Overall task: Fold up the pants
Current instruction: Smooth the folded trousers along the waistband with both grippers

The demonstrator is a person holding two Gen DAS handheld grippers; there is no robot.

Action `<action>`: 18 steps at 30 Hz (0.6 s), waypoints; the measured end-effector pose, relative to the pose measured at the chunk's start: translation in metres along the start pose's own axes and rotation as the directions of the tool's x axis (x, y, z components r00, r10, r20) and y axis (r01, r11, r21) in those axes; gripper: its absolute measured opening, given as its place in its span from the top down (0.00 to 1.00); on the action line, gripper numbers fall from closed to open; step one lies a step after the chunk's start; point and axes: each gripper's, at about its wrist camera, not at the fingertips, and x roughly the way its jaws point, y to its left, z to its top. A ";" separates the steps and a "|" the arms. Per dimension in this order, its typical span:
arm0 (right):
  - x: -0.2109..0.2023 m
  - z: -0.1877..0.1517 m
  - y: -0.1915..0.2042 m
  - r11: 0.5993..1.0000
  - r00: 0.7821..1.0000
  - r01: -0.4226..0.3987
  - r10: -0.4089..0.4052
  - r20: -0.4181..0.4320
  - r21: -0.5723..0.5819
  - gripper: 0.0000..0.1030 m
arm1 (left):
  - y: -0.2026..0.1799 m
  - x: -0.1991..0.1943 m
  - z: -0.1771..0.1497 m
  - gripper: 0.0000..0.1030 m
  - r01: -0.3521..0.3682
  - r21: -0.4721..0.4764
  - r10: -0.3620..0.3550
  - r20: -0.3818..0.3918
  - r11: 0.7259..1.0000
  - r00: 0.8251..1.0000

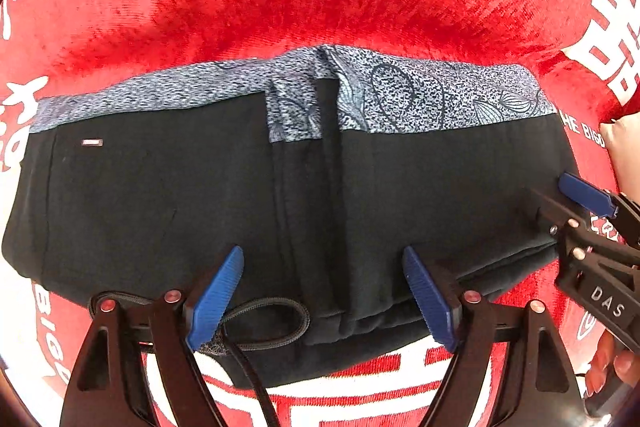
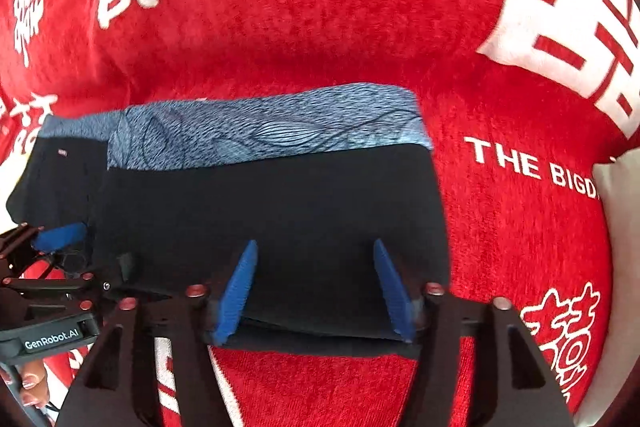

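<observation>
The pants (image 1: 180,195) lie folded into a flat black bundle with a blue-grey patterned band (image 1: 420,99) along the far edge. A black drawstring (image 1: 276,323) loops out at the near edge. My left gripper (image 1: 324,297) is open just above the near edge, fingers astride the middle fold. My right gripper (image 2: 316,287) is open over the near right part of the pants (image 2: 280,211). It also shows in the left wrist view (image 1: 560,199) at the bundle's right end. The left gripper's blue finger (image 2: 60,235) shows at the bundle's left.
The pants lie on a red plush cloth (image 2: 320,7) with white characters and lettering. A pale cushion (image 2: 620,227) sits at the right edge. A hand (image 1: 612,363) holds the right gripper's handle at the lower right.
</observation>
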 end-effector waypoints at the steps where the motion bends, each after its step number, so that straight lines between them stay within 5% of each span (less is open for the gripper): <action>1: -0.001 0.000 0.001 1.000 1.000 -0.007 0.007 -0.008 0.005 0.29 | 0.004 -0.002 0.001 0.19 -0.003 -0.005 0.003 0.002 1.000 1.000; 18: 0.000 -0.012 0.023 0.998 0.995 0.068 -0.069 -0.076 -0.015 0.24 | 0.040 -0.039 -0.023 0.19 0.019 -0.085 -0.014 0.056 0.996 0.998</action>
